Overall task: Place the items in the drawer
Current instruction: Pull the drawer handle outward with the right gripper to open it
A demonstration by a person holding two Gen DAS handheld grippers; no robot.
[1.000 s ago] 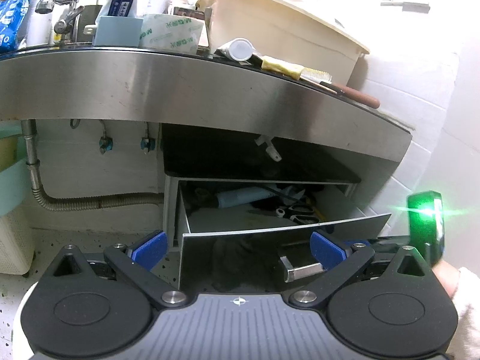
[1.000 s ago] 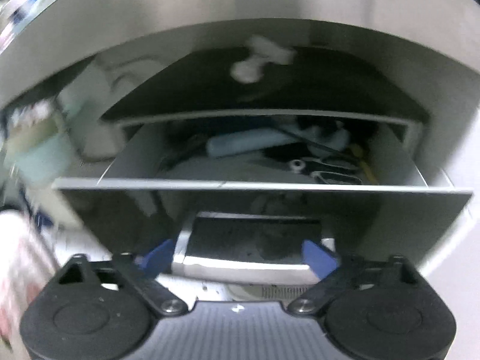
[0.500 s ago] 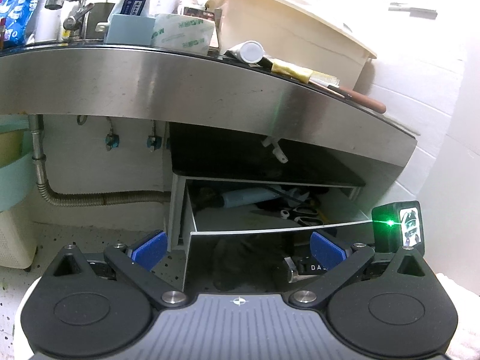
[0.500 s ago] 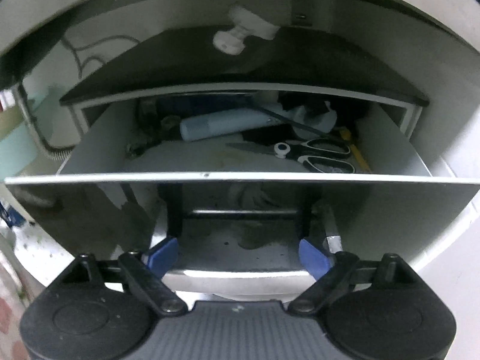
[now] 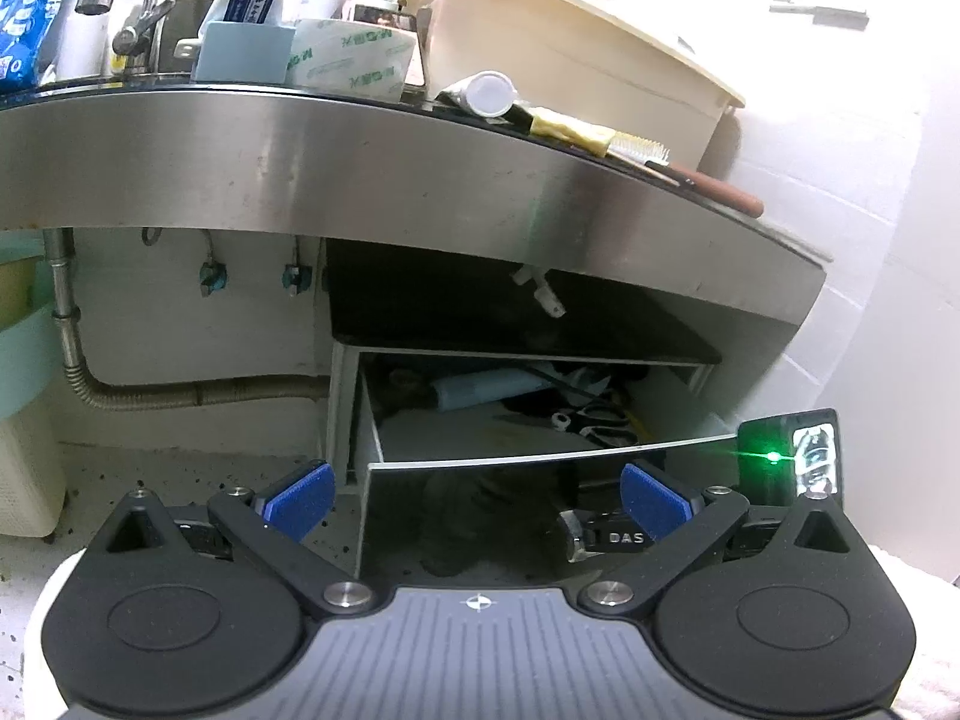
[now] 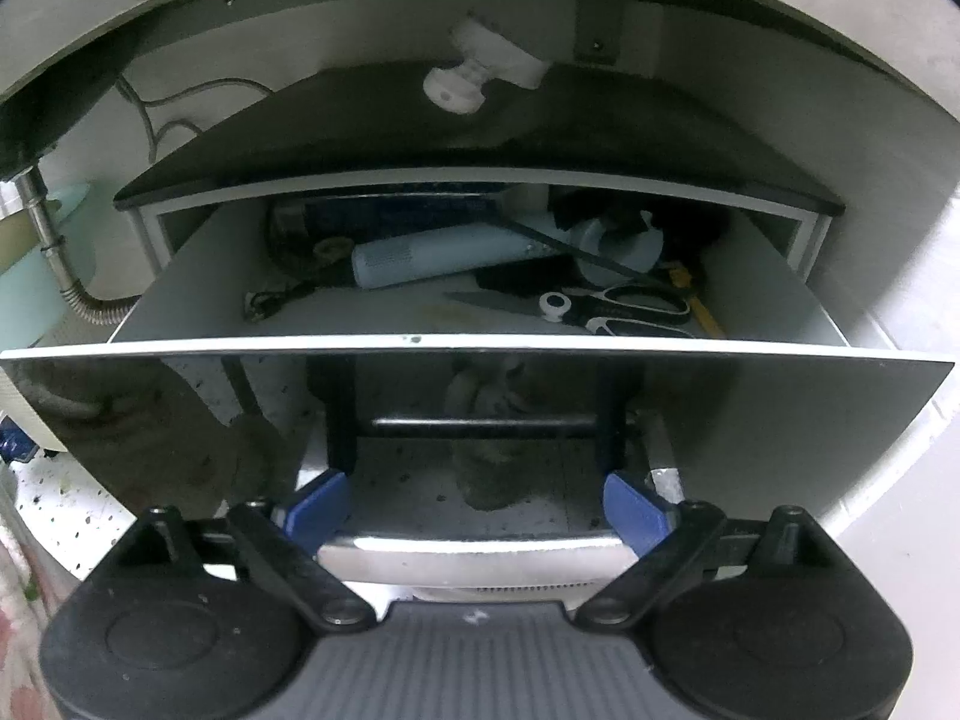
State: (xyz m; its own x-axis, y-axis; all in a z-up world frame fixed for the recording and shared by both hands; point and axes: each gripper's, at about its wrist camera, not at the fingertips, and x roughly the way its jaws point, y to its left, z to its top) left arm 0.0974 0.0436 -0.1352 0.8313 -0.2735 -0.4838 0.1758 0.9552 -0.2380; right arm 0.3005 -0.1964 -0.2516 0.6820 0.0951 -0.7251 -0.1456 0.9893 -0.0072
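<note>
Two tongs, both spread, empty: left tongs (image 5: 474, 495), right tongs (image 6: 477, 507) near front of one open drawer (image 6: 474, 348) under bench (image 5: 420, 162). Inside: one scissors (image 6: 612, 306), one pale blue tube (image 6: 444, 255).

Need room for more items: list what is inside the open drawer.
Inside the drawer: scissors, a pale blue tube, a black cord. The back is dark and cluttered; items there are unclear.

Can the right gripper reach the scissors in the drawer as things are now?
Probably yes: the drawer is open, the scissors lie uncovered on top, and the right gripper is open, though low before the front panel.
</note>
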